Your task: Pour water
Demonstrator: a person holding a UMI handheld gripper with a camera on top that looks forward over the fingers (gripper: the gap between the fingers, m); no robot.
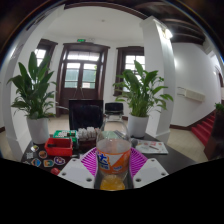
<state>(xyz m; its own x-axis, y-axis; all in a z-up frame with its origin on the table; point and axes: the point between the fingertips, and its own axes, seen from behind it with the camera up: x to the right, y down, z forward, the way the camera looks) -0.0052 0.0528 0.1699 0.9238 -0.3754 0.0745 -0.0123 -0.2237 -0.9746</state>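
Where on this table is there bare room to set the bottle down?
The hand-held gripper is shut on the bottle. The table looks bare on the side past the papers, toward the red stairs. The other side is crowded: round coasters and a red box fill it. Straight ahead stands a potted plant.
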